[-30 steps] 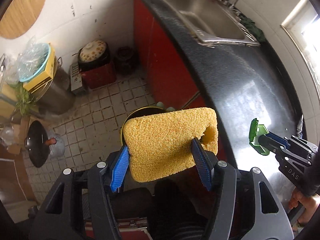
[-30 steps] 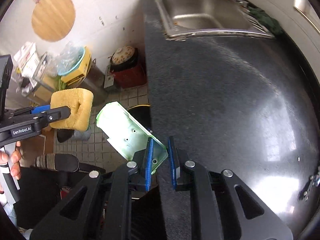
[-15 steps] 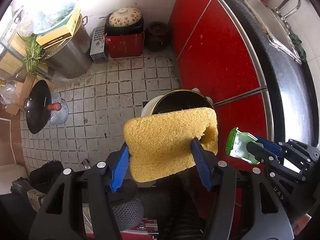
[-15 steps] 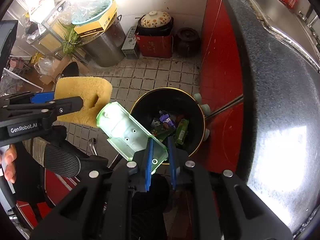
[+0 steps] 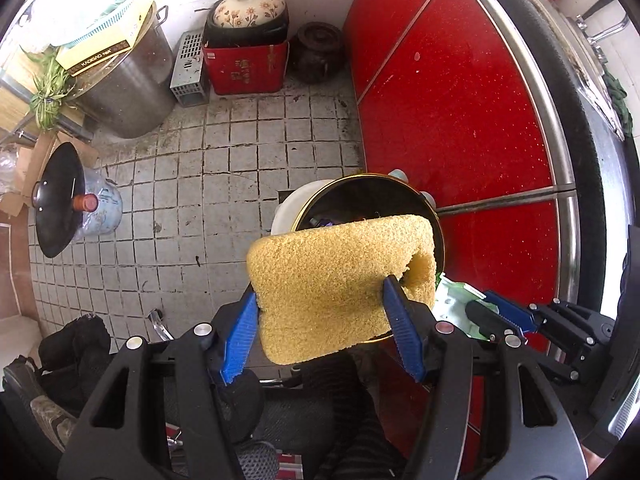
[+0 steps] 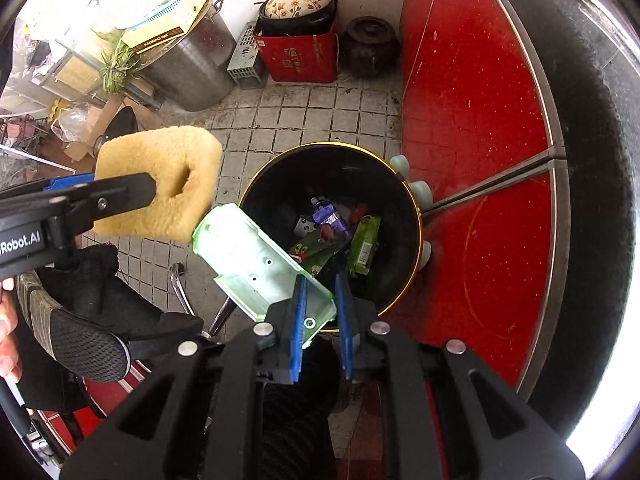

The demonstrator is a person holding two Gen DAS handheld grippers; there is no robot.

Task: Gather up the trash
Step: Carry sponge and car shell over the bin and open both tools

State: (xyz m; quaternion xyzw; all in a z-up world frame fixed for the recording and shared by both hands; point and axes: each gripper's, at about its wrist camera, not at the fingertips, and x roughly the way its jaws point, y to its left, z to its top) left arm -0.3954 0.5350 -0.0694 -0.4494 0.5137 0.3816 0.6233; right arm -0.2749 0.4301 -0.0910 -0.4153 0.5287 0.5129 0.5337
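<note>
Since the frame one second ago, both wrist views have swung off the black countertop (image 6: 592,160) and its sink and now look down at the tiled floor (image 5: 192,184). The red cabinet front (image 5: 460,112) fills the right of each view. The black trash bin (image 6: 404,284) with its gold rim stands on the floor against the cabinet's lower edge and already contains green and purple wrappers.

The yellow sponge (image 5: 340,280) is clamped between the blue pads of the left gripper (image 5: 320,312) and hangs above the bin's near rim, as it was held before. The green plastic tray (image 6: 256,260) is pinched at one corner by the right gripper (image 6: 320,320); the tray extends up and left over the bin's left rim, now closer to the bin than half a second ago.

Along the far wall stand a large steel pot (image 5: 128,84), a red box (image 5: 244,64) carrying a floral-lidded clay pot (image 5: 250,10), and a dark jar (image 5: 318,50). A black shoe (image 6: 80,320) occupies the floor left of the bin.
</note>
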